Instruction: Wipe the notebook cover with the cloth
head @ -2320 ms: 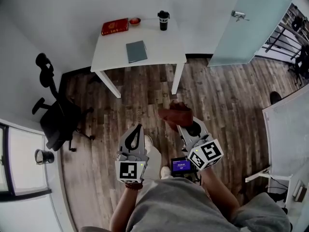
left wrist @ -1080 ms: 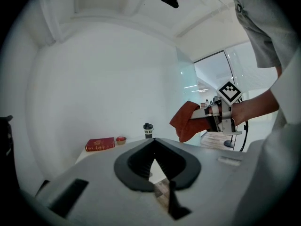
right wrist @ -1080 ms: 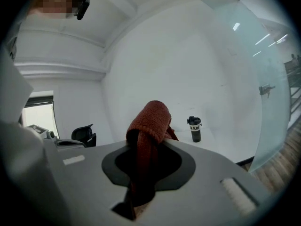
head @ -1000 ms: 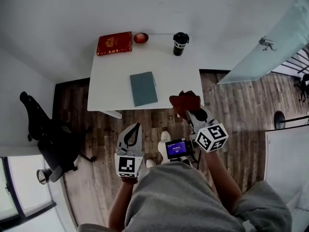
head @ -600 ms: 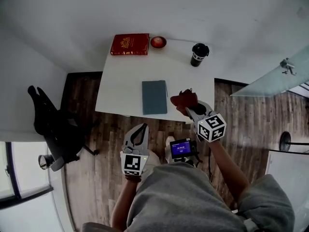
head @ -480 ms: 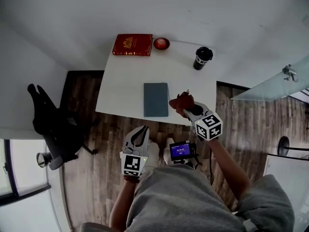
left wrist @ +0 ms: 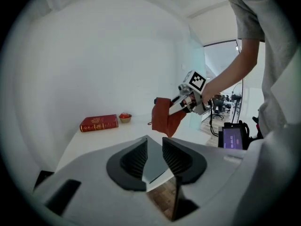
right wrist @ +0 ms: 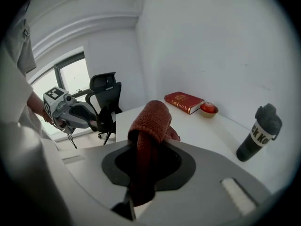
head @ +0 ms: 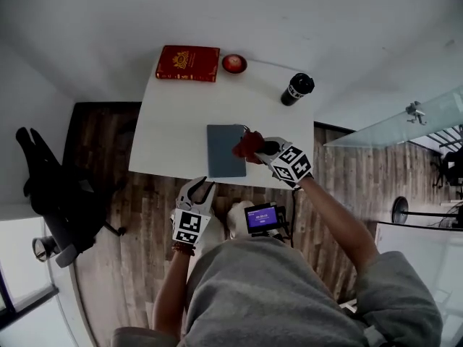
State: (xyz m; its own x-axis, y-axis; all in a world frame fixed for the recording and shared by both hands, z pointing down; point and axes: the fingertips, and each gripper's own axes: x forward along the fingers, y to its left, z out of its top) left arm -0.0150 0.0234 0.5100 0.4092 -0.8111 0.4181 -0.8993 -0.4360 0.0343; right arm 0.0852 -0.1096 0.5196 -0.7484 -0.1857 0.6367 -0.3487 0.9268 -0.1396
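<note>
The right gripper (head: 262, 150) is clenched on a rust-red cloth (head: 246, 144). The cloth bunches up out of its jaws and hangs at the 3 o'clock edge of the notebook (head: 226, 150); whether it touches the cover I cannot tell. The left gripper (head: 201, 189) is off the surface, at the notebook's 7 o'clock and above the wooden floor (head: 101, 139). Its jaws are opening with nothing between them. The grey-blue notebook lies flat and closed near the front edge of the white surface (head: 173, 121). Its long axis runs 12 to 6, with a short end toward the person. At the far edge, toward 12 o'clock, a small bowl (head: 234, 63) holds something red, and a red book (head: 187, 63) lies just at the bowl's 9 o'clock. A dark cup (head: 296, 89) with its lid on stands at the notebook's 1 o'clock, well apart from it
</note>
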